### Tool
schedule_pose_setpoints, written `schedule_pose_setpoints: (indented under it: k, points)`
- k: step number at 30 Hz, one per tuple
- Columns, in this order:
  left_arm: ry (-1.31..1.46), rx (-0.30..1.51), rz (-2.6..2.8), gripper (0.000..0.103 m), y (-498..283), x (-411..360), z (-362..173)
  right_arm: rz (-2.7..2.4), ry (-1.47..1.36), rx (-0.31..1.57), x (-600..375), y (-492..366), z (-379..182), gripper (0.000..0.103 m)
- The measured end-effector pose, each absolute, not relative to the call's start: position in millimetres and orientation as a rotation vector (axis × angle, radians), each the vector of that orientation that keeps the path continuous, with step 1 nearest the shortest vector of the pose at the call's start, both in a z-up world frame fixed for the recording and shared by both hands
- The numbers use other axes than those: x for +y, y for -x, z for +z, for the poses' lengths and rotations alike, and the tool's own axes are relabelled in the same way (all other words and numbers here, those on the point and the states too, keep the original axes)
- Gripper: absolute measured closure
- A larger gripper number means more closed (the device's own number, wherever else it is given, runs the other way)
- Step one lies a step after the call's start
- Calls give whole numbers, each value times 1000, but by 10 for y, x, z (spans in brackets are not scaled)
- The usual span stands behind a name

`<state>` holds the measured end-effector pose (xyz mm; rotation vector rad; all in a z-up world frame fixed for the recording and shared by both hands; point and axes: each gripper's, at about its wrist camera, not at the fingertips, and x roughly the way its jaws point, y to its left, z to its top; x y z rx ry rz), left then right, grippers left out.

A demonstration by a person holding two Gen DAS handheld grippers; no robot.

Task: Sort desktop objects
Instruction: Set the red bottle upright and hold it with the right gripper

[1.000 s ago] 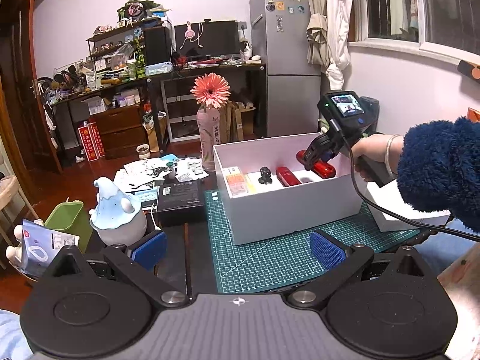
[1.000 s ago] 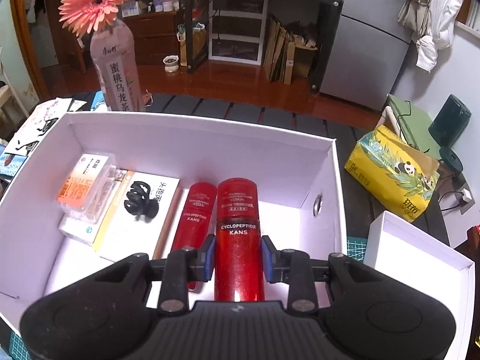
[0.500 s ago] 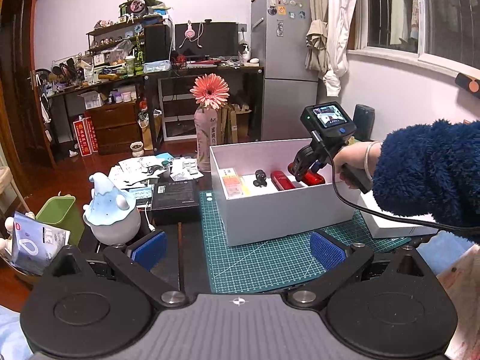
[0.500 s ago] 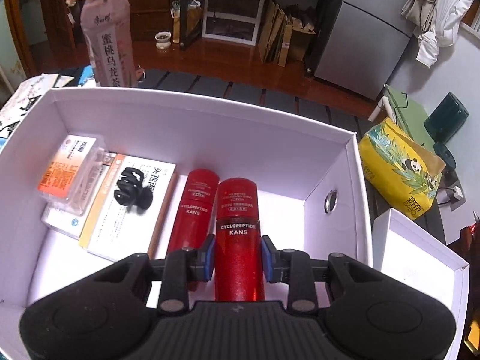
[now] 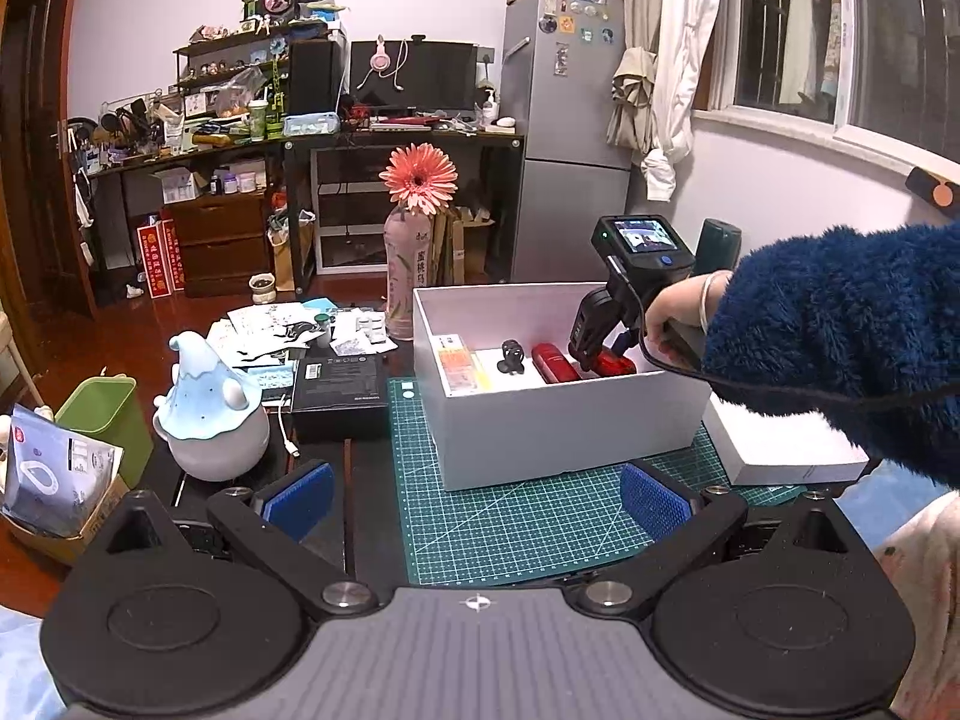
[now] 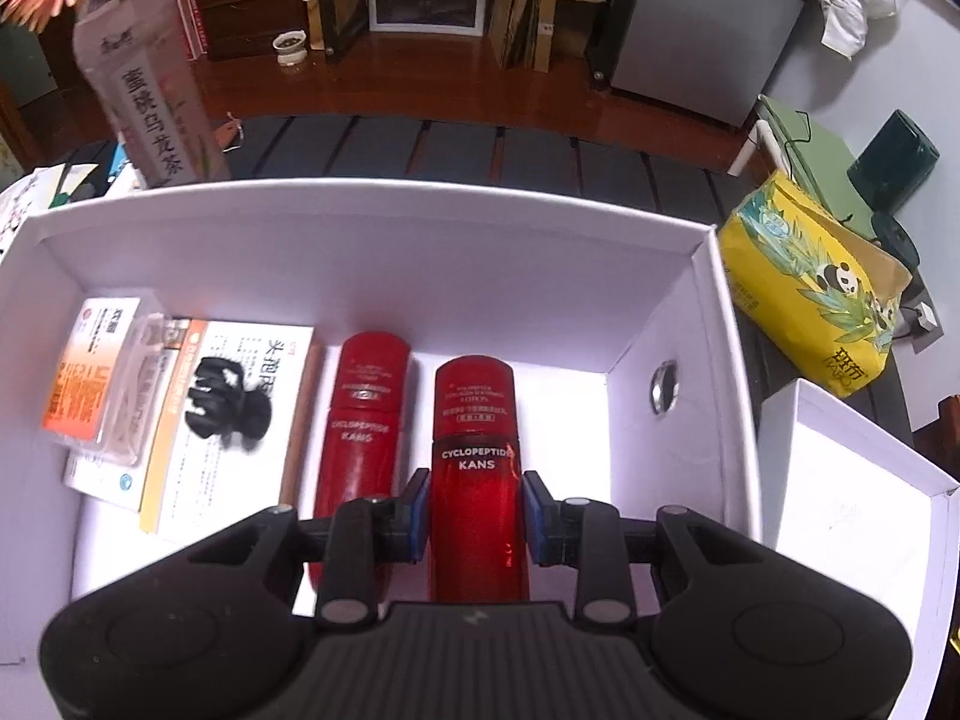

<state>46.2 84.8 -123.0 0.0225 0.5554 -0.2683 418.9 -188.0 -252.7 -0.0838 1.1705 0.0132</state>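
On the cluttered surface, the red bottle (image 6: 474, 480), clenched in the right gripper (image 6: 475, 510) fingers, is now lowered deeper into the white box (image 6: 372, 240) beside its twin (image 6: 360, 420), so placement seems near; the left gripper (image 5: 474, 495) is held released.

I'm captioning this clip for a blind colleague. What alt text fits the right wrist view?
The right gripper clamps a red bottle inside a white box, beside a second red bottle. Further left lie a black hair clip and medicine packets.
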Motion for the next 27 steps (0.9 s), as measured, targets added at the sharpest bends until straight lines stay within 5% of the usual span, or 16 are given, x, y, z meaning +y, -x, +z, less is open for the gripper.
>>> schedule_pose_setpoints:
  k: [27]
  points:
    - [9, 578, -283, 0, -511, 885, -1251, 15, 65, 1249, -1946, -4452, -2715, 74]
